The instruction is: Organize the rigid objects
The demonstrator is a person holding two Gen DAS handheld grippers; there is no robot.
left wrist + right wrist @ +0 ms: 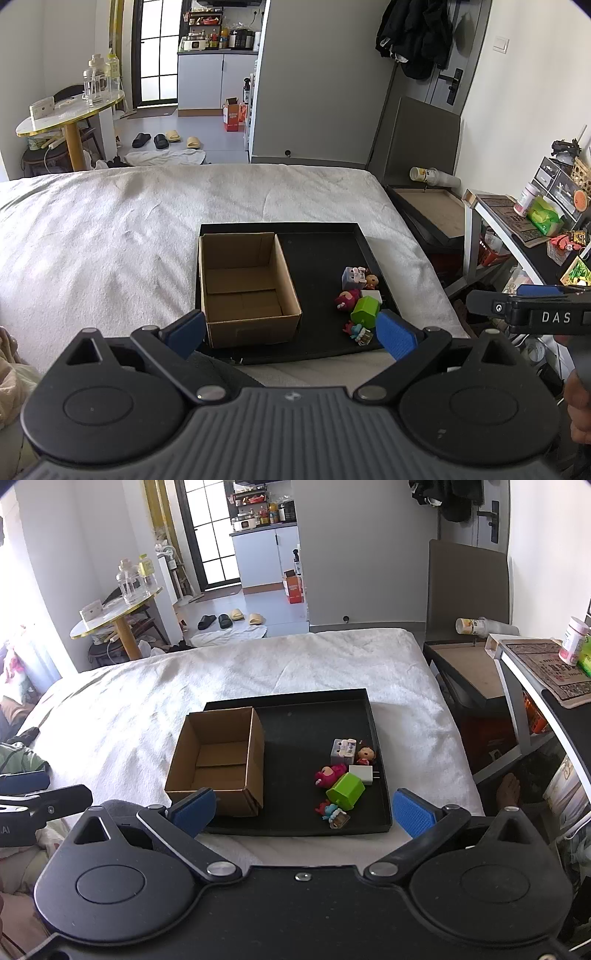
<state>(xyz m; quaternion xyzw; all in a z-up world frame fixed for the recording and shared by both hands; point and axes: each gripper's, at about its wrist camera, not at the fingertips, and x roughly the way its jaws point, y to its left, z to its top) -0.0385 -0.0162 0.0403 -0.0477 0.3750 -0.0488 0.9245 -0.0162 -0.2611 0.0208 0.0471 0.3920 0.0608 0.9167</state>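
Observation:
A black tray [321, 254] [317, 716] lies on the white bed. An empty open cardboard box [243, 284] [218, 760] stands in its left half. Several small toys sit in the tray's right half: a green block [365, 310] [345, 790], a pink figure [347, 300] [329, 774], a white charger [361, 774], a grey-blue cube toy [352, 277] [342, 752], a red-haired doll [365, 755] and small figures [334, 814]. My left gripper [291, 330] is open and empty at the tray's near edge. My right gripper [304, 810] is open and empty, also at the near edge.
The white bed [110, 229] spreads left and behind the tray. A shelf with clutter [535, 218] and a dark side table [465, 672] stand to the right. A round table with bottles [74, 110] is at the far left. The other gripper shows at each view's edge [535, 314].

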